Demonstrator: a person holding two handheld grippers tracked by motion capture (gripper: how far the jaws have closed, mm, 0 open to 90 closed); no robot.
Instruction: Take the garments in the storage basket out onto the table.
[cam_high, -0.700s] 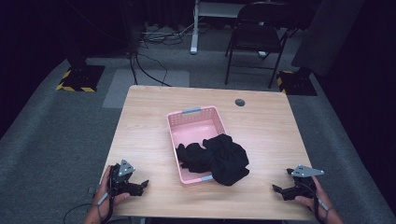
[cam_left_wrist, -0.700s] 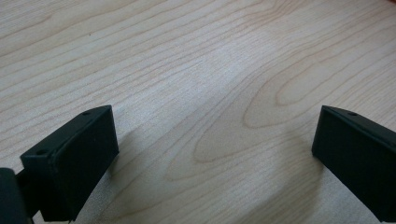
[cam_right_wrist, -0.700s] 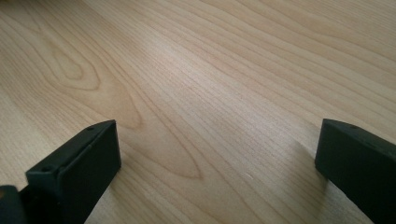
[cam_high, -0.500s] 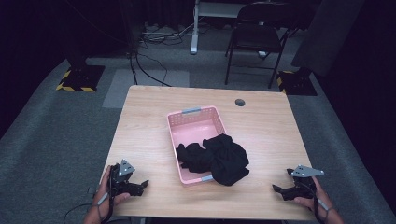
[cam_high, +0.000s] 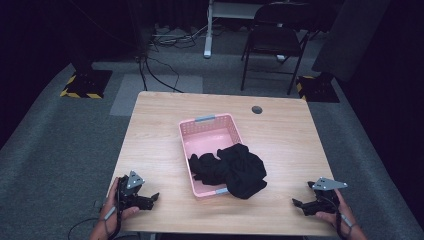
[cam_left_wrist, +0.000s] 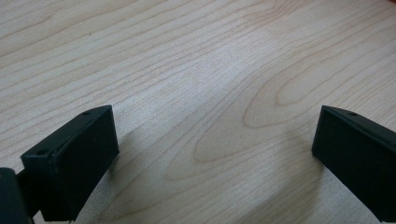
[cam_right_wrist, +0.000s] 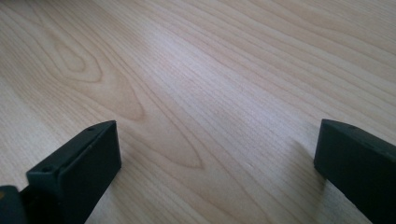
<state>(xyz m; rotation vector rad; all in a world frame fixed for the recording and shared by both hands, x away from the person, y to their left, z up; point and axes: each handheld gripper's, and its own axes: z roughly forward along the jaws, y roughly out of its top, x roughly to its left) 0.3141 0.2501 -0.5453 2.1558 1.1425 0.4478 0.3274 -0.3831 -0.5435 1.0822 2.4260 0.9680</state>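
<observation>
Pink basket (cam_high: 210, 131) sits mid-table (cam_high: 280, 130), black cloth (cam_high: 235, 170) piled in its near end and spilling over the rim toward 5 o'clock. Left gripper (cam_high: 151, 199) rests at approx 7 o'clock, right gripper (cam_high: 299, 205) at 5, both well apart from the basket. Jaws on both wide open w/ nothing between, just bare wood.

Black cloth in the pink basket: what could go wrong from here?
1. The black cloth hangs over the near right rim of the pink basket; a pull could drag or tip the light basket.
2. It lies bunched, so a pinch may catch only one fold and the rest would trail.
3. The left gripper and right gripper, both open, sit low at the table edge; a flat reach might bump the basket wall.
</observation>
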